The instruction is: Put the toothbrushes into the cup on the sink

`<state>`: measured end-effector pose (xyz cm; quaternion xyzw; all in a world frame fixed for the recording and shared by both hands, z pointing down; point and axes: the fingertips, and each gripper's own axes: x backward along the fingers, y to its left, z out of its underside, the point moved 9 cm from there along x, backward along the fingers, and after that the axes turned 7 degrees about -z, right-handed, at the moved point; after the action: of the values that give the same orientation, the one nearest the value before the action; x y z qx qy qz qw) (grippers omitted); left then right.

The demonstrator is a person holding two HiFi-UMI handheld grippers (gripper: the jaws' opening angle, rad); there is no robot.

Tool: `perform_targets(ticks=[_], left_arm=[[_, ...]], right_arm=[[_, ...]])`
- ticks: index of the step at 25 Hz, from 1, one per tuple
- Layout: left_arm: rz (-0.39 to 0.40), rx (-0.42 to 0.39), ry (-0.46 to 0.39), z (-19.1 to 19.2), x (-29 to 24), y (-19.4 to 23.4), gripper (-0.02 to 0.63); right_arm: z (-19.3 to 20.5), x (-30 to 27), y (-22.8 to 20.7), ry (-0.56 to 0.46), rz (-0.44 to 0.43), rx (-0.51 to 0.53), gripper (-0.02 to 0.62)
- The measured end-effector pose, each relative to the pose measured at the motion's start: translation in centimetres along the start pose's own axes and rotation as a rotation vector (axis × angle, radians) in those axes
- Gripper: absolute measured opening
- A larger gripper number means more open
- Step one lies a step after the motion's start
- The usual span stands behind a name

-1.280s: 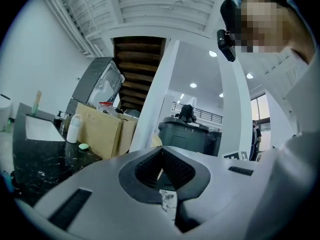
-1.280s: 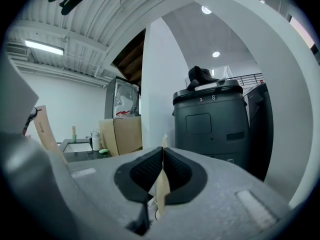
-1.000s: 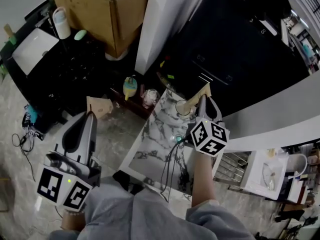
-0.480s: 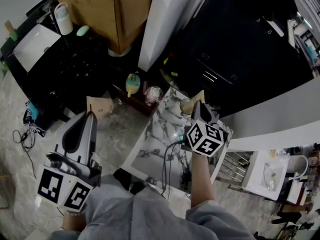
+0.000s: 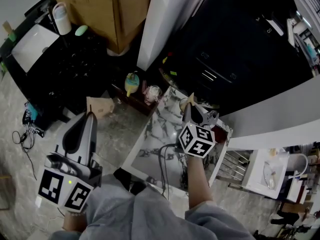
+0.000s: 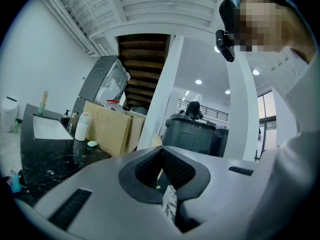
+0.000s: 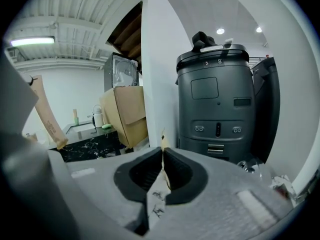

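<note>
Left claw (image 6: 161, 150): your jaws pressed together, nothing between.
Right claw (image 7: 163, 153): yours clamps a toothbrush (image 7: 163, 138) over the marble worktop (image 5: 148, 140).

Veined marble tabletop (image 5: 150, 146) carries a cup (image 5: 183, 104) at its far end and a black cable (image 5: 167, 161) trailing toward the near edge; black tabletop (image 5: 75, 64) carries a white basin (image 5: 31, 46), white bottle (image 5: 61, 19) and green lump (image 5: 81, 30); cardboard box (image 5: 107, 9) stands on the floor (image 5: 20, 96).
</note>
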<state>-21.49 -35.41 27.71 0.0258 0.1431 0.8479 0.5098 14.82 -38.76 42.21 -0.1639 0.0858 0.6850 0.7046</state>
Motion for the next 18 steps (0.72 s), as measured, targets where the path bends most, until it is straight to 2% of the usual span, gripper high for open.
perform_targets(ticks=[8,18], left_arm=[[0.02,0.001,0.004,0.2,-0.4,-0.4,0.006],[0.126,-0.003,0.007,0.3,-2.2,-2.8,0.005]], right_arm=[[-0.5,0.7,0.7,-0.03,-0.029,-0.001,0.069],[-3.3,5.7,1.0,-0.152,-0.038,-0.025,0.063]])
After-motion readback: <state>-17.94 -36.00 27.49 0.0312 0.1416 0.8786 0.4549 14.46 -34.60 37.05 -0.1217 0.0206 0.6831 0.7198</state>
